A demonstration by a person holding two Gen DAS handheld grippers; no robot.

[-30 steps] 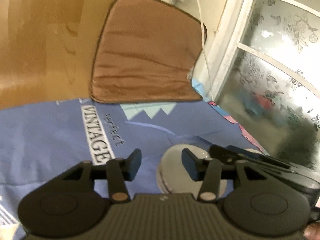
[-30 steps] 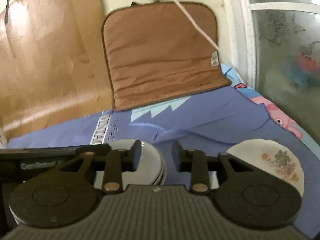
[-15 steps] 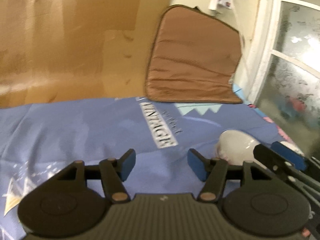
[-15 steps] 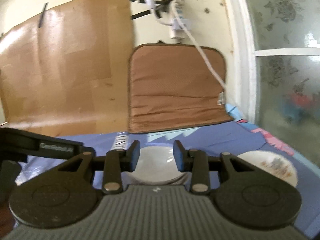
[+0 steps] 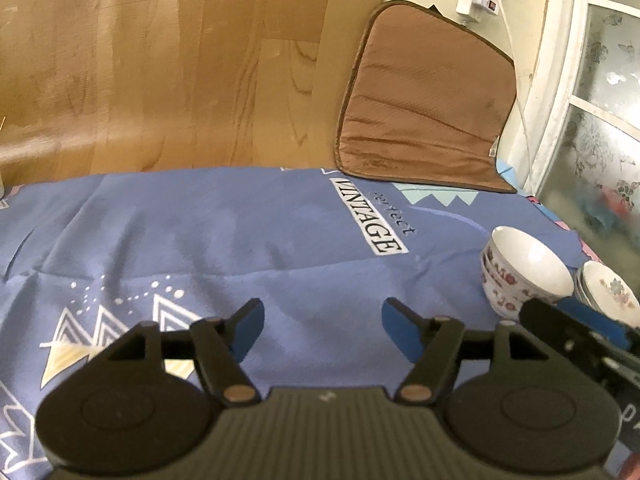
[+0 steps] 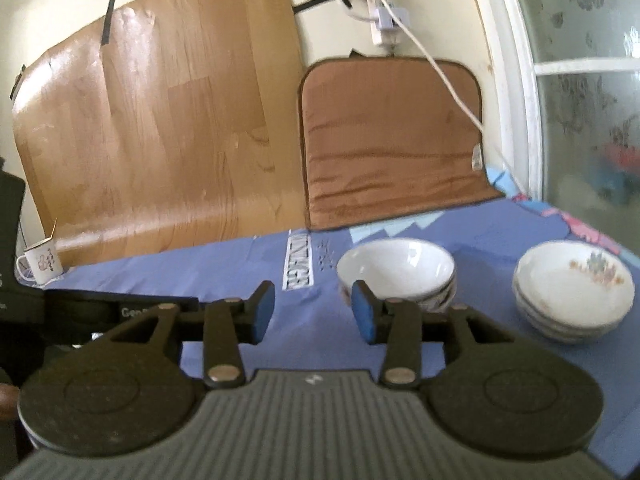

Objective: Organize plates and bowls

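Both the left tool [image 5: 322, 330] and right tool [image 6: 313, 312] gape wide, empty. The glazed white ceramic bowl stack [image 6: 398, 276] at one o'clock looks heavy, slippery, chip-prone; best pinched at the rim.

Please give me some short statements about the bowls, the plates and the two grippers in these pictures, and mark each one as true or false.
1. The stack of bowls stands on the blue cloth. True.
2. The right gripper is shut on a bowl. False: its jaws are open and hold nothing.
3. The stack of plates lies to the right of the bowls, apart from them. True.
4. The left gripper holds a plate. False: it is open and empty over the cloth.
5. The mug stands between the bowls and the plates. False: it is far to the left, near the wooden board.
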